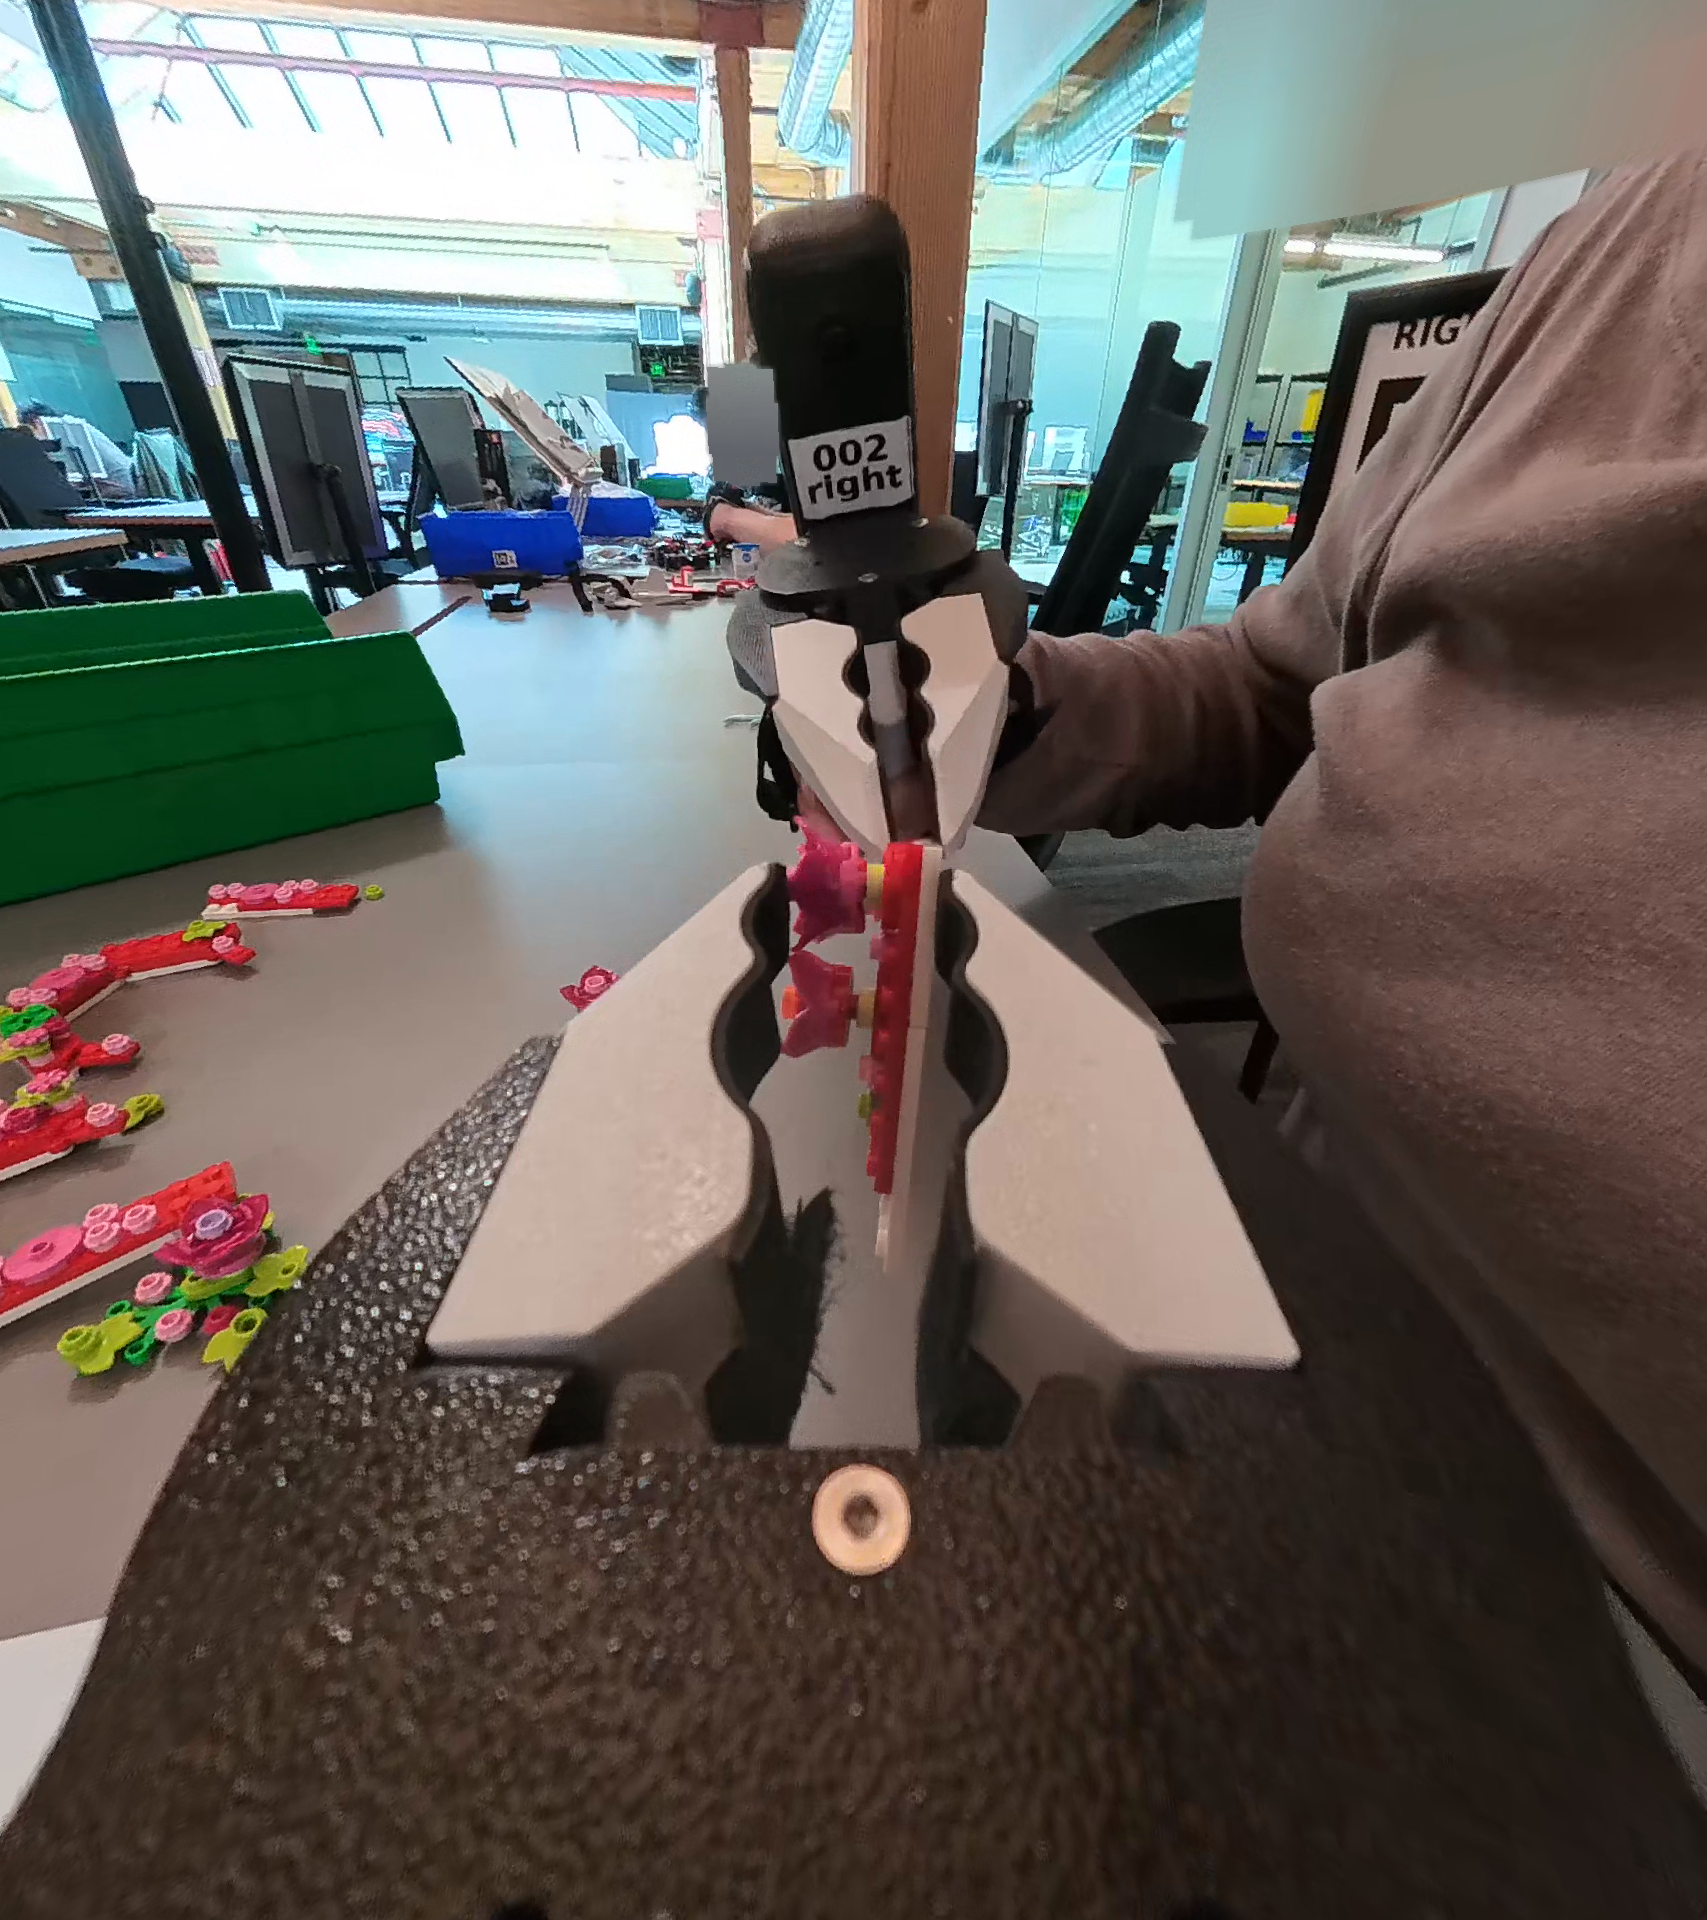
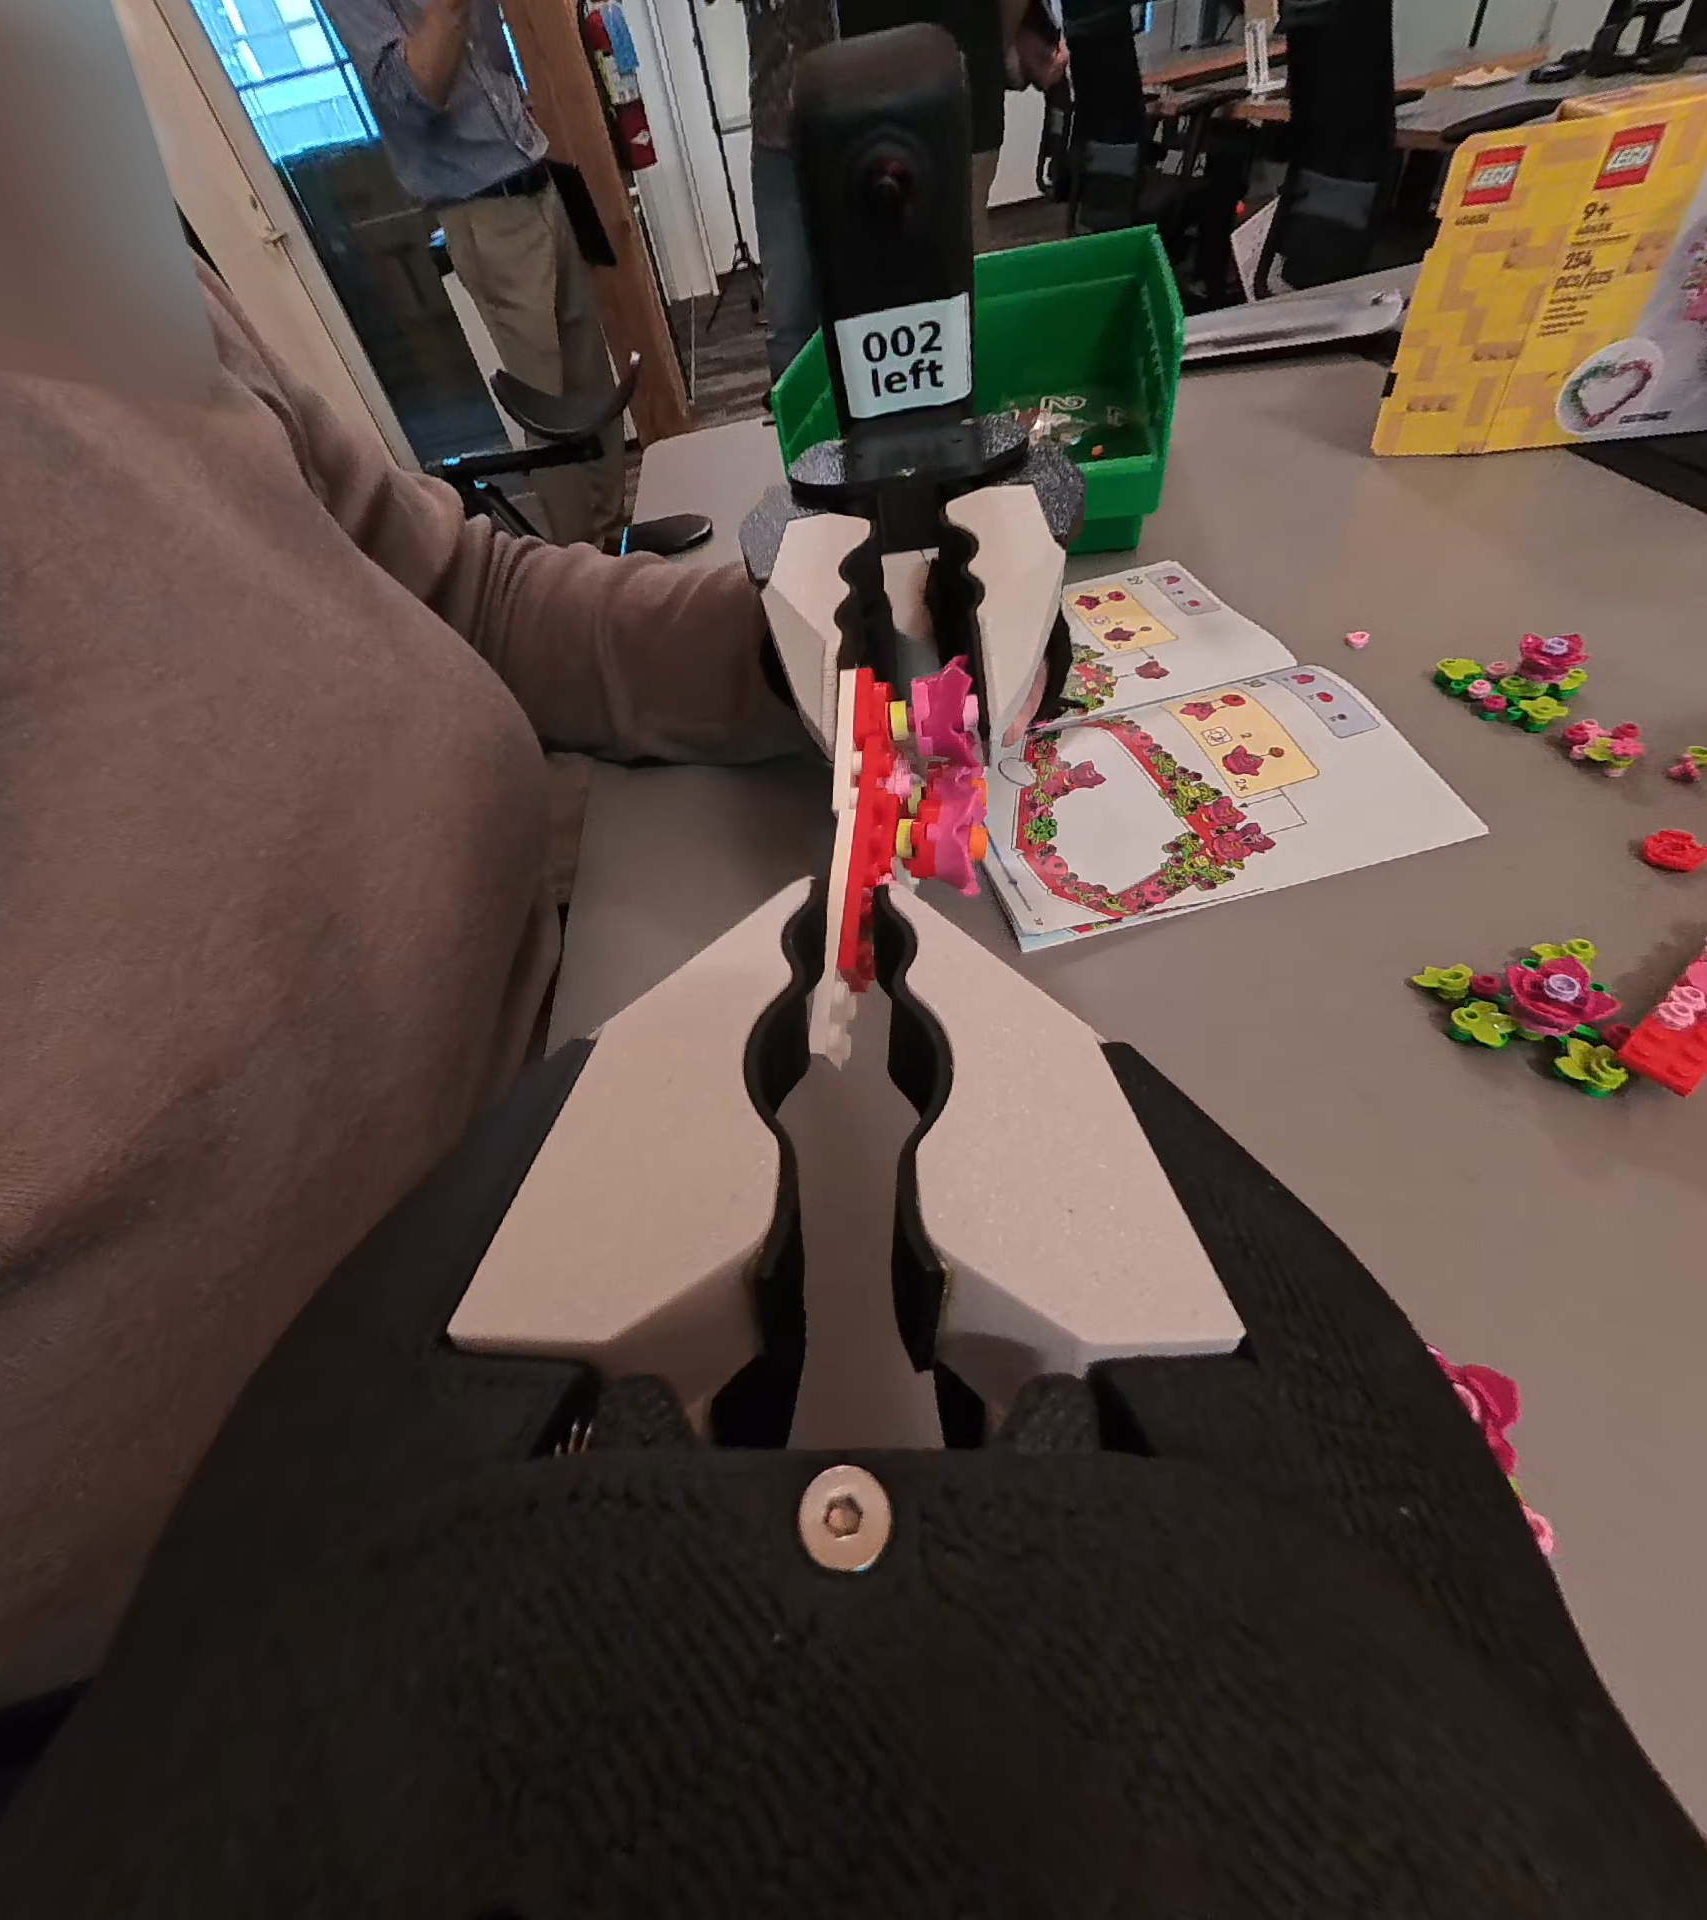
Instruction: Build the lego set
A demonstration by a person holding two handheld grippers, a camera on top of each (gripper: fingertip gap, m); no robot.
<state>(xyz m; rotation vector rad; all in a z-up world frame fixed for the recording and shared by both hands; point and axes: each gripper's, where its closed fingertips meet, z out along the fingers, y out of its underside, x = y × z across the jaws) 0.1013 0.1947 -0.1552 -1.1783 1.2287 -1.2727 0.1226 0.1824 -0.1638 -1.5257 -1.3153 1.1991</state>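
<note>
A red and white lego strip [image 1: 899,1023] carrying two pink flowers [image 1: 821,940] is held up in the air above the tabletop [image 1: 537,748], edge-on, between the two grippers, which face each other from its opposite ends. The left gripper [image 1: 859,883] has its jaws partly closed around the strip: the white backing lies against one inner pad while the flowers fill the gap on the other side. In the right wrist view the right gripper [image 2: 849,914] has its jaws nearly closed, pinching the near end of the strip [image 2: 854,883] at the tips.

On the tabletop beside the left gripper lie several finished red segments [image 1: 70,1132] studded with pink and green pieces, plus a flower cluster with lime leaves [image 1: 205,1288] and one loose pink flower [image 1: 587,985]. A green bin [image 1: 153,727] stands behind them.

The right wrist view shows an open instruction booklet [image 2: 1233,790] flat on the tabletop just beyond the strip, small flower clusters [image 2: 1514,681] and a loose red rosette [image 2: 1675,850] to its right, another green bin [image 2: 1067,374] behind the left gripper, and the yellow set box [image 2: 1555,301] standing at the far right. The person's brown sleeve [image 2: 205,831] fills the left side.
</note>
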